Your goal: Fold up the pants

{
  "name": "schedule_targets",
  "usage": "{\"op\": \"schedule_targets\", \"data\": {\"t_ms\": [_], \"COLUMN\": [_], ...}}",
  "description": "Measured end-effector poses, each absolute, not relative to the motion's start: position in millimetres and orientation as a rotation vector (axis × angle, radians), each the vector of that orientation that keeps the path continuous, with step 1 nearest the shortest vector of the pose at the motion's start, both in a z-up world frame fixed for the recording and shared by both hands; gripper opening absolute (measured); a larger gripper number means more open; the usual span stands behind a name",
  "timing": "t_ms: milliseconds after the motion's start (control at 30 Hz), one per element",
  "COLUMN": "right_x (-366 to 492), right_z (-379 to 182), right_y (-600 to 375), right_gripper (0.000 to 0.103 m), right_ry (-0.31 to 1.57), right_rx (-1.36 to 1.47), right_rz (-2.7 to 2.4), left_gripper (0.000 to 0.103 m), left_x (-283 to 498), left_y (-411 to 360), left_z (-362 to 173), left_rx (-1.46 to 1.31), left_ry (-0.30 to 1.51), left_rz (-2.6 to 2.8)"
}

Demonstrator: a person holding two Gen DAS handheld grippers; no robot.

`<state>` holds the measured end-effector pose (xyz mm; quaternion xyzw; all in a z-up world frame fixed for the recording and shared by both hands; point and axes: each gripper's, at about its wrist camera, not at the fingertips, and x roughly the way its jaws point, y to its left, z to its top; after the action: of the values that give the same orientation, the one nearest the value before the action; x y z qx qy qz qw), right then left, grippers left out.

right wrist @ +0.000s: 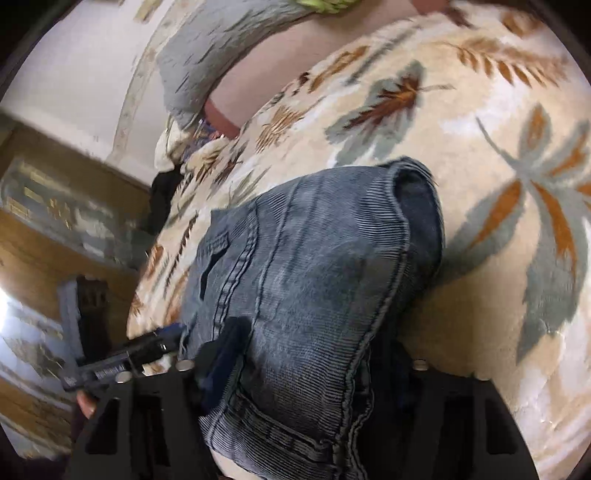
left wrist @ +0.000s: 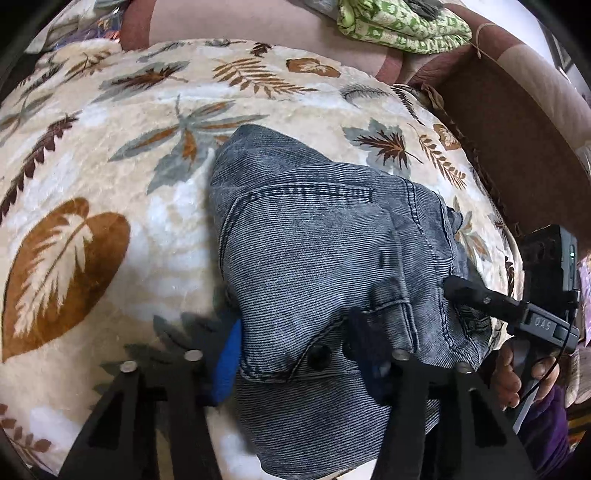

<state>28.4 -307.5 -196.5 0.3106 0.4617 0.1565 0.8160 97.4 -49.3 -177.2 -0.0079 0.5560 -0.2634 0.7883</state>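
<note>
While the jeans [left wrist: 325,258] lie bunched in a folded heap on the leaf-patterned blanket [left wrist: 110,155], both tools reach into the end of the heap nearest the cameras. In the left wrist view, the left gripper [left wrist: 295,343] has its two fingers spread wide, with the waistband end of the jeans lying between them. One blue-padded fingertip [left wrist: 227,358] sits at the left edge of the denim, and the other dark one presses on the cloth beside a metal button [left wrist: 318,356]. Whether they actually squeeze the cloth, I cannot tell.

To the right of the jeans in that view, the right gripper [left wrist: 476,295] comes in from the side with its tip touching the seam by a belt loop, a bare hand [left wrist: 524,373] holding it. From its own camera, the right gripper [right wrist: 306,354] has denim draped between and over its fingers; one finger [right wrist: 225,354] rests on top of the cloth, the other is hidden under it, so its grip cannot be judged. Beyond the jeans, at the far edge of the blanket, lies a folded green-and-white cloth [left wrist: 402,22].
</note>
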Motion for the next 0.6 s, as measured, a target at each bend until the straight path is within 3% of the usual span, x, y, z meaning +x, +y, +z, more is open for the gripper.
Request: {"op": "schedule_targets", "data": {"t_ms": [67, 133, 233, 333, 600], "right_x": [27, 23, 20, 19, 45], "right_z": [-192, -183, -167, -152, -107], "right_y": [-303, -296, -289, -281, -255], "right_gripper": [0.045, 0.040, 0.036, 0.035, 0.035], "right_ry": [0.973, 0.946, 0.892, 0.856, 0.775], "right_rx": [0.629, 0.581, 0.538, 0.502, 0.413], "right_rz": [0.326, 0.322, 0.324, 0.323, 0.371], "left_gripper": [0.046, 0.036, 0.031, 0.025, 0.025], "left_x": [96, 96, 96, 96, 113], "left_y": [-50, -49, -48, -44, -23], "left_z": [-176, -173, -165, -154, -114], "left_rx": [-0.002, 0.007, 0.025, 0.032, 0.025], "left_ry": [1.188, 1.176, 1.157, 1.135, 1.040], "left_rz": [-0.568, -0.559, -0.551, -0.543, -0.488]}}
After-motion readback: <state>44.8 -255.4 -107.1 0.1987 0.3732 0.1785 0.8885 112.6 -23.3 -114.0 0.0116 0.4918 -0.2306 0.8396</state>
